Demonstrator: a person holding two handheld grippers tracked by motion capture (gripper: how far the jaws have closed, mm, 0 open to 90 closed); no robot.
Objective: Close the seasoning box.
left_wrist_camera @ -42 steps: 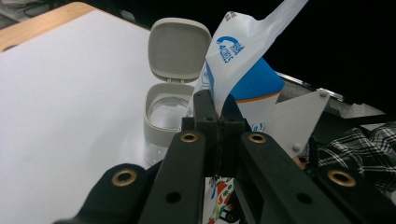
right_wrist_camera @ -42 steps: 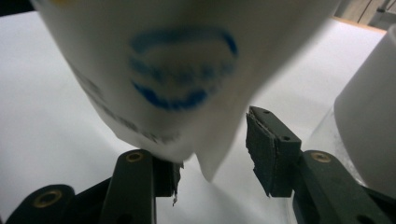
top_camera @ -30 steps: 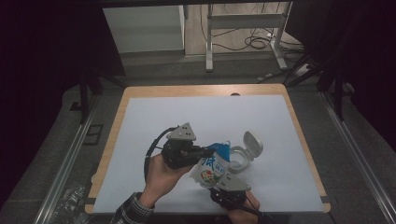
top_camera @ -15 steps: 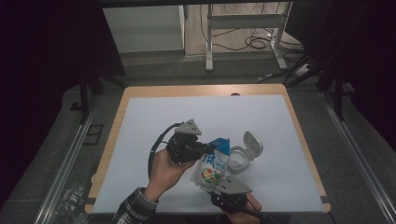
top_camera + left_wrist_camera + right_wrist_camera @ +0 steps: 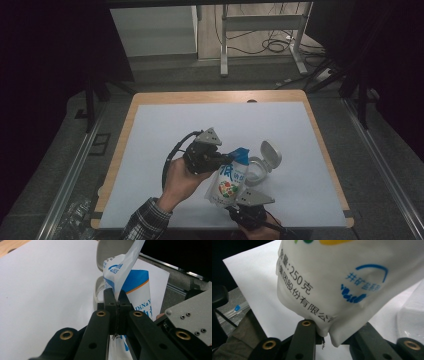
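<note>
Since the earlier high view, the left gripper [image 5: 227,159] shifts slightly right and the right gripper [image 5: 235,202] has just been closing on the white-and-blue plastic pouch [image 5: 229,181], held tilted toward the white flip-lid container [image 5: 260,167]. Left gripper view: jaws fully closed, pinching the pouch's top flap [image 5: 126,270]. Right gripper view: jaws nearly closed, gripping the bottom corner [image 5: 329,333]; emptying appears still pending.

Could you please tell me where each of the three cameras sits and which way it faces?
High view: above the table's near side, looking forward and down; a sleeved forearm, both hands, both grippers show.
Left gripper view: on the left gripper, facing along shut jaws pinching the bag's top.
Right gripper view: on the right gripper, facing the bag's bottom.
All share the bag.
</note>
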